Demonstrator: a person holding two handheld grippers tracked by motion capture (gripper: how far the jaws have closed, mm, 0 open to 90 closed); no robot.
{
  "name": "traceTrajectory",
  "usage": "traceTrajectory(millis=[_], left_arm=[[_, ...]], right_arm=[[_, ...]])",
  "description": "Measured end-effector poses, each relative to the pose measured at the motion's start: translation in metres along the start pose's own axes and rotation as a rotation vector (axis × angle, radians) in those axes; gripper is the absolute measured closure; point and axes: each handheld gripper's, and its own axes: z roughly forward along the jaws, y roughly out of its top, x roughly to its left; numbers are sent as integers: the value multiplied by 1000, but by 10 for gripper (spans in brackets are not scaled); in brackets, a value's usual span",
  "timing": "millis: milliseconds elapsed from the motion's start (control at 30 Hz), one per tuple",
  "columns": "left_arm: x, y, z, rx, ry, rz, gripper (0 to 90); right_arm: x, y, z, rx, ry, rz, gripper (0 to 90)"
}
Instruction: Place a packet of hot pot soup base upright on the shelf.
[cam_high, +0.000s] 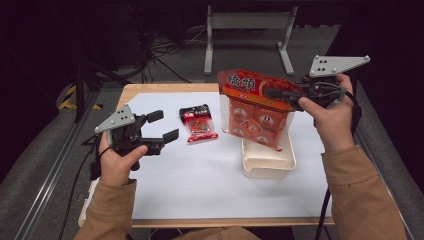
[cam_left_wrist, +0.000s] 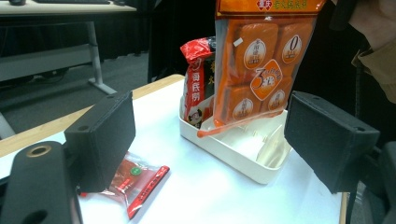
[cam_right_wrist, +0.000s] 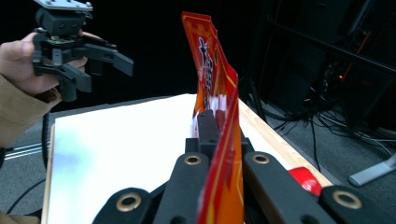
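Left gripper (cam_high: 160, 126): held in the person's left hand (cam_high: 117, 162) above the left part of the bench (cam_high: 165, 220), jaws apart with nothing between them; seen also from the right gripper view (cam_right_wrist: 100, 65), raised against a dark background.

White sheet (cam_high: 200, 185): covers most of the bench top.

Small red packet (cam_high: 199, 123): lies flat on the white sheet, just right of the left gripper and apart from it; in the left gripper view (cam_left_wrist: 135, 179) it lies low, near that gripper's left jaw.

White tray (cam_high: 270, 162): rests on the sheet right of centre, an open rectangular box. In the left gripper view (cam_left_wrist: 233, 151) a second red packet (cam_left_wrist: 198, 79) stands upright at its far end.

Large orange bag (cam_high: 257, 107): hangs tilted in the air over the tray, lower edge at or just inside the tray's rim; printed with round labels (cam_left_wrist: 264, 70).

Right gripper (cam_high: 285, 92): in the right hand (cam_high: 332, 117), jaws clamped together on the bag's top edge (cam_right_wrist: 219, 140).
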Motion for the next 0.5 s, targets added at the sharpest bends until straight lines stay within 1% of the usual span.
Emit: traceTrajectory(millis=[100, 233, 500], left_arm=[[2, -1, 1, 4, 3, -6, 173], [3, -3, 2, 8, 5, -11, 172], [4, -3, 1, 15, 7, -14, 170]], right_arm=[[-4, -2, -2, -5, -13, 8, 900], [-9, -5, -6, -4, -45, 21, 900], [-19, -13, -11, -16, -91, 69, 900]])
